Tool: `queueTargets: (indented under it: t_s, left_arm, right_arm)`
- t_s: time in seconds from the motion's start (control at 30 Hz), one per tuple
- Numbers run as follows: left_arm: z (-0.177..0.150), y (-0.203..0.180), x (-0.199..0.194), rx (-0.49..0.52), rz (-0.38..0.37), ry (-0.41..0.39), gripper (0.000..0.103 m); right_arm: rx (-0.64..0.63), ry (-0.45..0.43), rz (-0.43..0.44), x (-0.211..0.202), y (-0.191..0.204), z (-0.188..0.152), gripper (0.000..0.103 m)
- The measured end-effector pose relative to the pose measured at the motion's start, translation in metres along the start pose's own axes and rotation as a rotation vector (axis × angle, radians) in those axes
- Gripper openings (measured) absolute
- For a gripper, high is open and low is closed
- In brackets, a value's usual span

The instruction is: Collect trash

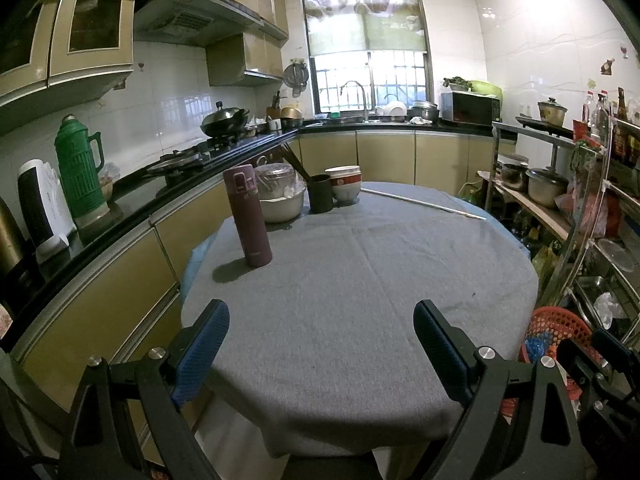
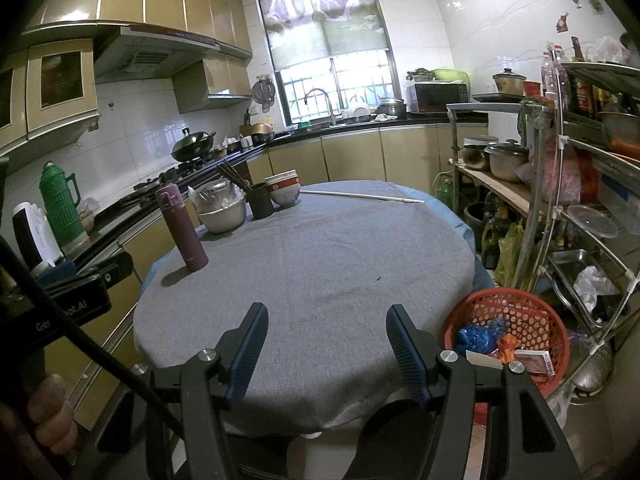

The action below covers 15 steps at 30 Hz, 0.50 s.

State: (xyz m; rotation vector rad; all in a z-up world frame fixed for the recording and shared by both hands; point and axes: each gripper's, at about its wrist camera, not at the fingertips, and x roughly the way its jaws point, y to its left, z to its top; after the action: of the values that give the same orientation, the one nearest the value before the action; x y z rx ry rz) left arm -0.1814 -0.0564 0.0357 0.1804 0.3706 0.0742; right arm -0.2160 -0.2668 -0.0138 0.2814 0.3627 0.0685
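At the bottom of each frame, the left gripper [image 1: 322, 344] and right gripper [image 2: 327, 346] are held spread and empty above the grey table [image 2: 320, 264]. Trash, judged light and crushable, is seen in the red basket [image 2: 536, 312] at lower right: blue crumpled wrap [image 2: 478, 336], best pinched at a fold, and a small carton [image 2: 534, 362]. Farther up, left of centre, the purple flask [image 2: 182, 228] and bowls [image 2: 284, 192] appear to be no trash.

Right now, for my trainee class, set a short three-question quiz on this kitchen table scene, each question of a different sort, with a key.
1. True or false: the left gripper holds a piece of trash.
2. Multiple choice: where does the red basket sit? A) on the middle of the table; B) beside the table's right edge; C) on the counter.
3. Fill in: the crumpled wad in the basket is ____ in colour.

Key:
1. False; both it and the right gripper are open and hold nothing.
2. B.
3. Blue: the blue wad lies beside an orange scrap.
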Motion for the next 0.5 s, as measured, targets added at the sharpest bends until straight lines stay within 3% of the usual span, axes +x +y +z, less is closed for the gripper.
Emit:
queueTargets:
  t_s: [0.5]
  left_arm:
    - [-0.0022, 0.0001, 0.0014, -0.002, 0.001, 0.005, 0.093]
  right_arm:
    - [-0.002, -0.002, -0.001, 0.0000, -0.0002, -0.0002, 0.066]
